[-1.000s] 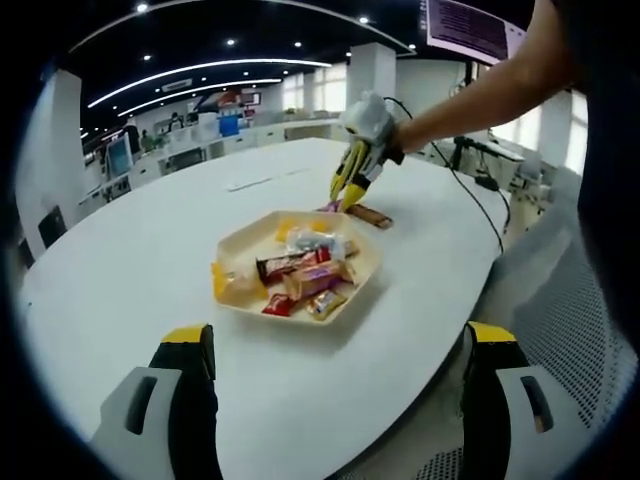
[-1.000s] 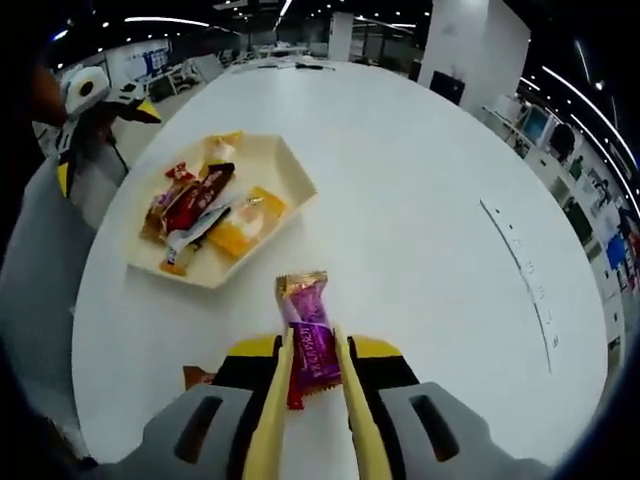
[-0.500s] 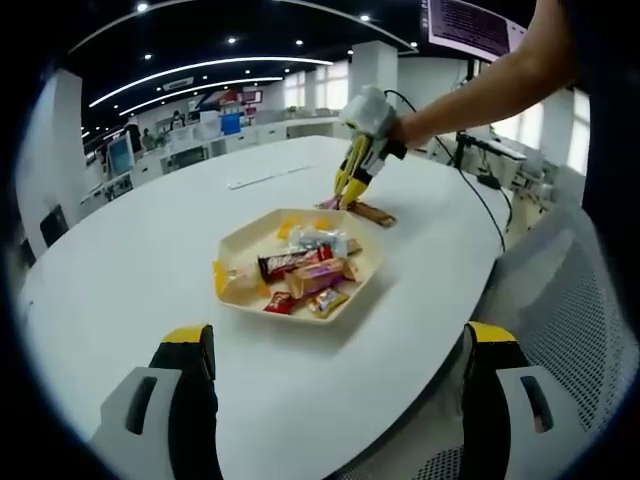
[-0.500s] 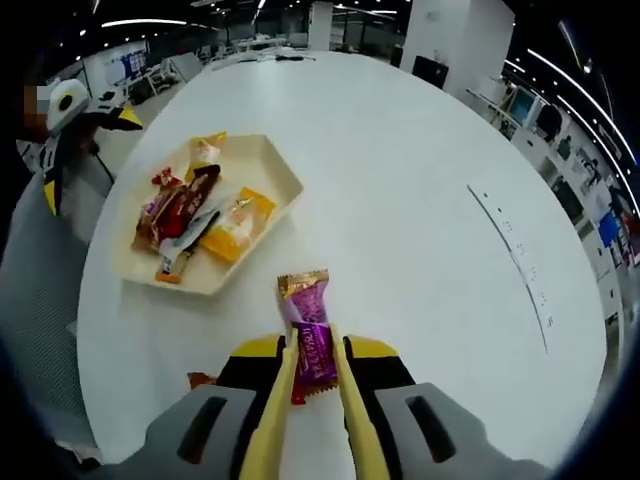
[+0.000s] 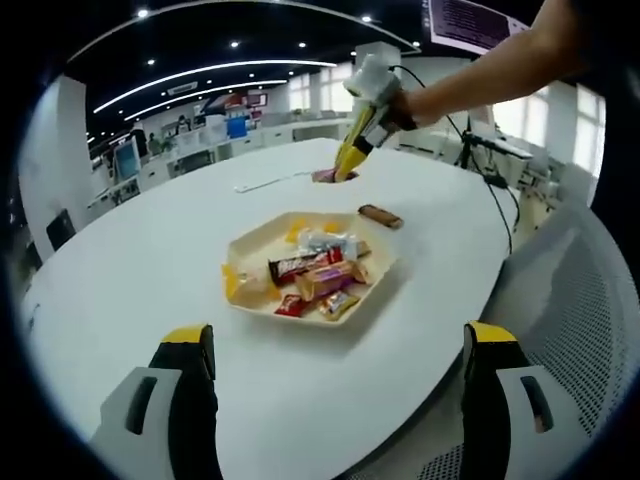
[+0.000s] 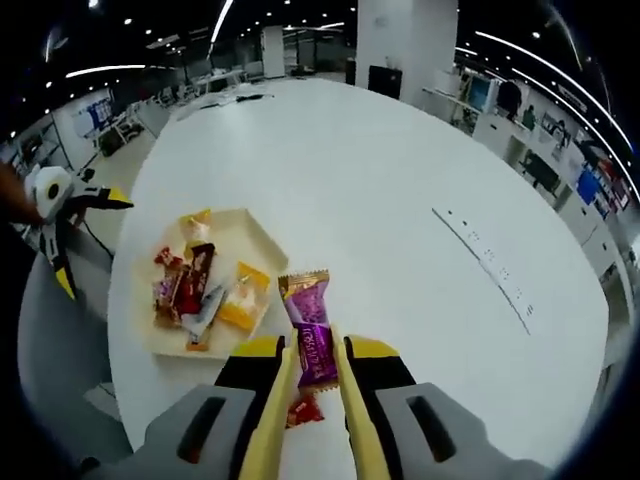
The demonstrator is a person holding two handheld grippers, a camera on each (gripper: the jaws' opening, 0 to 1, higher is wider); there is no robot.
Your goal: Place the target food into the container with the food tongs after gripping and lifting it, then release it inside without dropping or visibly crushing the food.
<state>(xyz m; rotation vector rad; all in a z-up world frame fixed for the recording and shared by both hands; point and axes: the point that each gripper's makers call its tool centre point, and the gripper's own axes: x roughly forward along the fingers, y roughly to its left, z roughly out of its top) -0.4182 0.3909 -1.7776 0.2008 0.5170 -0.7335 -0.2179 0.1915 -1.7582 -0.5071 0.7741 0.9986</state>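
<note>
Right gripper view: the purple-wrapped candy (image 6: 311,330) is pinched between the yellow food tongs (image 6: 312,405) in the pressed-together jaws of the right gripper (image 6: 312,395), above the counter (image 6: 400,210) beside the tray (image 6: 262,245); judged light, crinkly, slippery, best held mid-body.

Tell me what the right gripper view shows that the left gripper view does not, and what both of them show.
Right gripper view alone makes clear the purple wrapped candy, lifted and pinched between the food tongs in the right gripper, with long markings on the table.

Left gripper view alone: the left gripper's own open jaws low in the picture, a brown snack bar on the table beyond the tray, and a person's arm.

Both: the white round table, the cream tray of wrapped snacks, and the office behind.
</note>
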